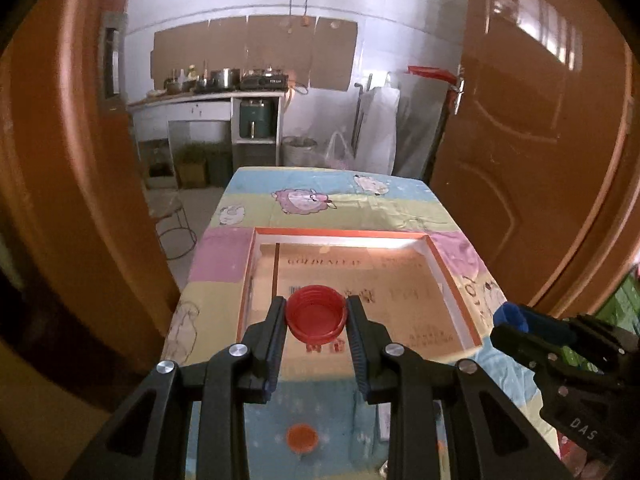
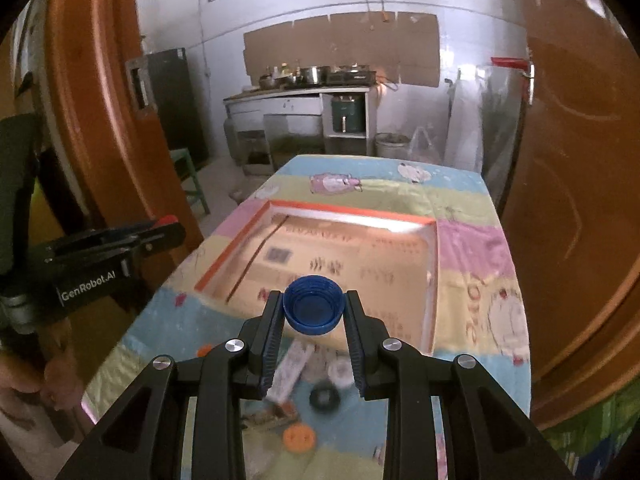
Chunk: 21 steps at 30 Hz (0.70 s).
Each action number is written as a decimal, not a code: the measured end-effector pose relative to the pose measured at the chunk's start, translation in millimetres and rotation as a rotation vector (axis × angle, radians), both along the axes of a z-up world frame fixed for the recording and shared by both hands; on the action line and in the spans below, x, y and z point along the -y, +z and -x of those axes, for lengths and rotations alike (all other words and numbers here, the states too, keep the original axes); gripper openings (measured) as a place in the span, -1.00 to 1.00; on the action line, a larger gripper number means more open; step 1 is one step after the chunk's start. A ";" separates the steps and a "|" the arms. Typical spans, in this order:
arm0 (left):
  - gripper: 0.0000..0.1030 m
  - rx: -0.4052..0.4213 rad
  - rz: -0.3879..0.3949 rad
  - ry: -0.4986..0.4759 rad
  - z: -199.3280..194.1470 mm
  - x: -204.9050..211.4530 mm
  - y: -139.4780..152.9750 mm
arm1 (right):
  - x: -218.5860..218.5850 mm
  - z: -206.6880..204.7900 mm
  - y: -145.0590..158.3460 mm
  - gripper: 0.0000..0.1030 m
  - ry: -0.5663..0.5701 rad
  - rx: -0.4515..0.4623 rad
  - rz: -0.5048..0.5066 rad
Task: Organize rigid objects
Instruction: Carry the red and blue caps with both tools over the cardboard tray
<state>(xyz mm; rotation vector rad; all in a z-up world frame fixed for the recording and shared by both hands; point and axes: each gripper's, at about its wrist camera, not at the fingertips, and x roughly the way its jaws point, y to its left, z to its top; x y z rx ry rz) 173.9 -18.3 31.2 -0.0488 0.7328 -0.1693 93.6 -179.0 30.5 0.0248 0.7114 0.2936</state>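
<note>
Left gripper (image 1: 316, 316): jaws partly closed, clamped on a red plastic screw cap (image 1: 316, 314), open side toward the camera, ribbed pads pressing its rim on both sides. The cap is held in the air over the near part of a shallow cardboard tray with an orange rim (image 1: 444, 276).

Right gripper (image 2: 313, 307): jaws partly closed, clamped on a blue plastic screw cap (image 2: 313, 305), open side toward the camera. It is held above the near edge of the same tray (image 2: 352, 214).

The tray sits on a tabletop covered with a pastel cartoon-print cloth (image 1: 320, 196), near the middle of it and square to the edges.

Still lying on the cloth by the near edge: an orange round cap (image 2: 298, 438), a black ring (image 2: 324, 398), a white round piece (image 2: 340, 370) and a flat white oblong packet (image 2: 290, 372); these are blurred.

The left wrist view shows the right gripper at the right edge of the tabletop, blue cap in its tips.
</note>
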 end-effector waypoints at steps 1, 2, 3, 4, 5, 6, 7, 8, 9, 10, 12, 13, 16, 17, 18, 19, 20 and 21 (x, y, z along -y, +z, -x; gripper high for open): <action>-0.42 -0.011 -0.003 -0.002 -9.7 0.5 -0.9 | 0.0 -10.2 2.2 -0.41 0.001 -0.005 0.000; -0.42 -0.020 -0.007 0.000 -16.7 0.3 -2.5 | -0.1 -22.2 3.8 -0.41 0.002 -0.011 0.000; -0.42 -0.032 -0.003 0.000 -27.1 0.0 -4.9 | 0.2 -31.5 3.3 -0.41 0.005 -0.019 -0.001; -0.42 -0.040 0.004 -0.003 -33.9 0.0 -7.0 | 0.0 -41.5 3.2 -0.41 0.005 -0.028 -0.003; -0.42 -0.057 0.014 -0.012 -46.0 -0.3 -11.4 | 0.9 -52.1 1.6 -0.41 0.002 -0.037 -0.002; -0.42 -0.065 0.015 -0.015 -52.5 0.5 -13.5 | 1.4 -63.9 -0.9 -0.41 -0.003 -0.049 -0.001; -0.42 -0.073 0.011 -0.018 -60.6 1.4 -16.0 | 2.3 -73.3 -2.8 -0.41 -0.008 -0.057 -0.003; -0.42 -0.081 0.002 -0.019 -69.3 2.9 -19.3 | 3.3 -82.6 -5.2 -0.41 -0.012 -0.068 -0.007; -0.42 -0.086 -0.010 -0.018 -76.2 4.5 -22.0 | 4.8 -90.8 -8.3 -0.41 -0.015 -0.081 -0.015; -0.42 -0.091 -0.018 -0.019 -82.9 5.7 -24.7 | 5.8 -99.0 -10.6 -0.41 -0.015 -0.093 -0.025; -0.42 -0.103 -0.033 -0.019 -95.5 7.5 -30.3 | 8.8 -116.2 -16.8 -0.41 -0.023 -0.118 -0.034; -0.42 -0.109 -0.037 -0.017 -102.1 8.1 -32.8 | 9.6 -124.3 -20.2 -0.41 -0.028 -0.130 -0.035; -0.42 -0.128 -0.056 -0.008 -119.7 11.1 -40.0 | 11.9 -147.2 -29.2 -0.41 -0.040 -0.165 -0.033; -0.42 -0.134 -0.063 -0.007 -125.4 12.5 -42.7 | 12.8 -155.6 -32.8 -0.41 -0.045 -0.178 -0.033; -0.42 -0.141 -0.067 -0.005 -130.6 13.9 -45.7 | 13.9 -161.3 -35.2 -0.41 -0.048 -0.184 -0.032; -0.42 -0.145 -0.068 -0.005 -134.0 14.9 -47.7 | 14.4 -167.6 -37.6 -0.41 -0.052 -0.192 -0.030; -0.42 -0.155 -0.067 -0.005 -139.3 16.5 -51.8 | 15.1 -173.4 -40.1 -0.41 -0.055 -0.199 -0.030; -0.42 -0.160 -0.068 -0.005 -142.9 17.4 -53.8 | 15.9 -180.0 -43.1 -0.41 -0.056 -0.208 -0.030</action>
